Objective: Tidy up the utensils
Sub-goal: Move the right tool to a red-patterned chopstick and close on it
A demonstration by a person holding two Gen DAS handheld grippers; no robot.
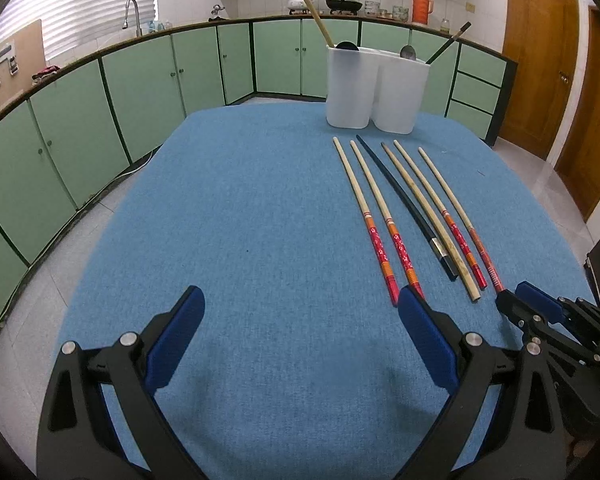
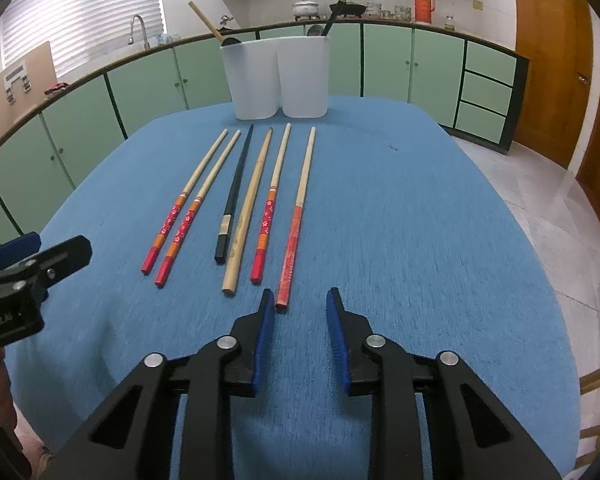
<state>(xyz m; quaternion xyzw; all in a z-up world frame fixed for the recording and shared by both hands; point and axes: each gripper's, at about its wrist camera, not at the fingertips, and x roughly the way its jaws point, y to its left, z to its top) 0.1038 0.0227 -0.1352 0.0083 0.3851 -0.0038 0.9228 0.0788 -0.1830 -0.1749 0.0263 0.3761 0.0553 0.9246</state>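
nearest in the left wrist view, the left gripper is held above the blue tablecloth with its blue-padded fingers spread wide and nothing between them. in the right wrist view, the right gripper is seen low over the cloth with its jaws parted moderately and empty, the left pad just beside the butt end of the red-handled chopstick, without clear contact. partial white lettering is seen on the body of the left gripper at the left edge of the right wrist view, but it cannot be read. six chopsticks are laid side by side on the cloth, tips pointing away: two floral red chopsticks at the left, then a black chopstick with a pale band near its handle, a plain bamboo chopstick touching it near the handle, a third floral red chopstick, and the red-handled one at the right. any markings on the chopsticks are too small to be read. beyond their tips, a white two-compartment utensil holder is stood upright on the far part of the table. a wooden handle and a dark spoon are held in its left compartment, and a black chopstick and a metal spoon in its right. green cabinets are seen behind.
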